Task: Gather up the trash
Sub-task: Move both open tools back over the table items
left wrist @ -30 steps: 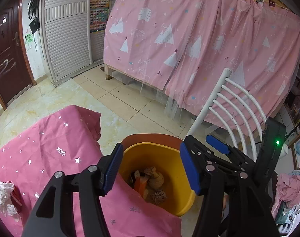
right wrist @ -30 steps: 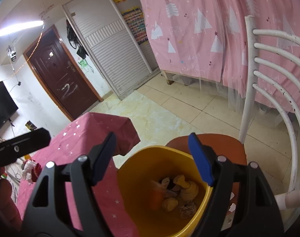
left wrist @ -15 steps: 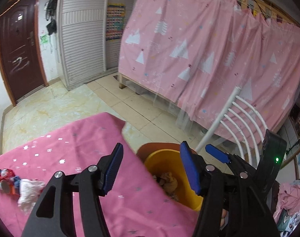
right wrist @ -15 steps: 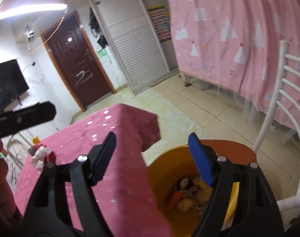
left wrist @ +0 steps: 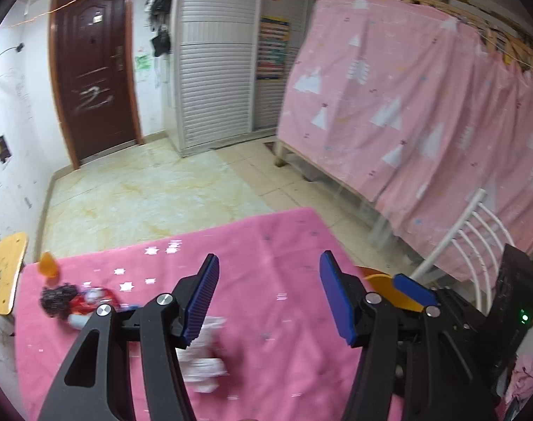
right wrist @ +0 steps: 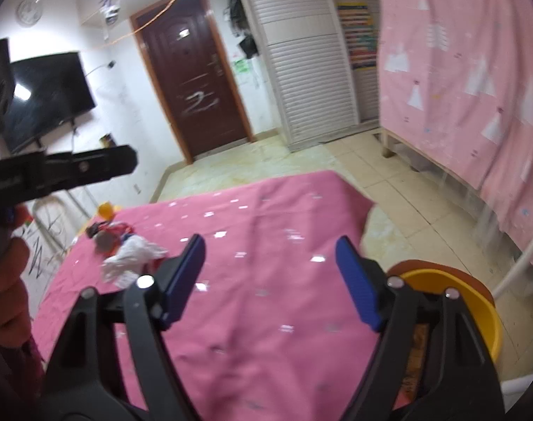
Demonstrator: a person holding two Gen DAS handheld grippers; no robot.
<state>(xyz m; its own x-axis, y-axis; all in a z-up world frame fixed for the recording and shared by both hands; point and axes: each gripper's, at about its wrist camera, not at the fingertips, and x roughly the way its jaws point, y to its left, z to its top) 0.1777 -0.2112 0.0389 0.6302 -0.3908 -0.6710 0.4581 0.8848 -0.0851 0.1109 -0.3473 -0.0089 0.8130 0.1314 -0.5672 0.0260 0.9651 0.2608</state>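
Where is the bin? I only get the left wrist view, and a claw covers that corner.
Observer: In the right wrist view, the yellow bin sits on a brown seat off the table's right edge.
Operator: Is the right claw holding anything?
Observer: No. The right claw is open and empty over the pink tablecloth.
Operator: Is the white thing behind my left finger touching anything?
Observer: The white crumpled wad lies against the red wrappers.
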